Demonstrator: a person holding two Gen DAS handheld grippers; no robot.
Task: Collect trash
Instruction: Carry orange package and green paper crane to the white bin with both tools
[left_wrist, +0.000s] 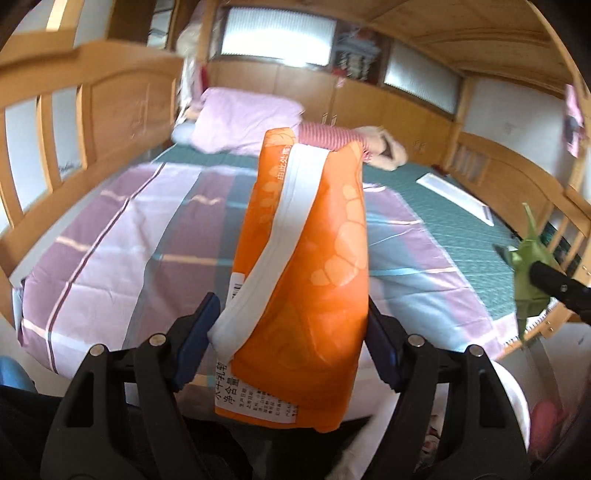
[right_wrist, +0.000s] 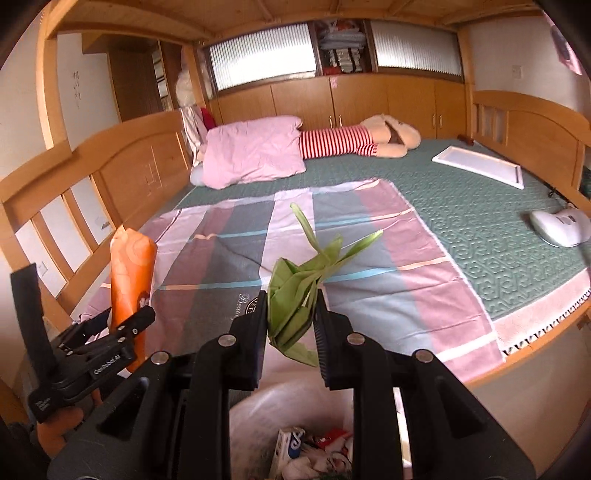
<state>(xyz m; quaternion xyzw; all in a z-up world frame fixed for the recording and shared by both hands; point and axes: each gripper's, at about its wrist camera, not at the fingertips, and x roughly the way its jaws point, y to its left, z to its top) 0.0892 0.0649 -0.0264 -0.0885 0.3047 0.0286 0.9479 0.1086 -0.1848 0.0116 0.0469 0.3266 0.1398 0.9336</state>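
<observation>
Left tool (left_wrist: 291, 328) clamps orange packet (left_wrist: 306, 258), right tool (right_wrist: 291, 325) pinches green wrapper (right_wrist: 295, 295), both above trash bag (right_wrist: 306, 450) near bed (right_wrist: 480, 229). Risk: light wrapper drifts past rim when dropped.

Orange packet (left_wrist: 306, 266) clamped in left tool (left_wrist: 291, 343)

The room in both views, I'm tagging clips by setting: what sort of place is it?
A bedroom, most likely: a wooden-framed bed with a green quilted mattress cover, a pink pillow near its headboard, and a striped-shirt plush toy lying beside the pillow.
</observation>
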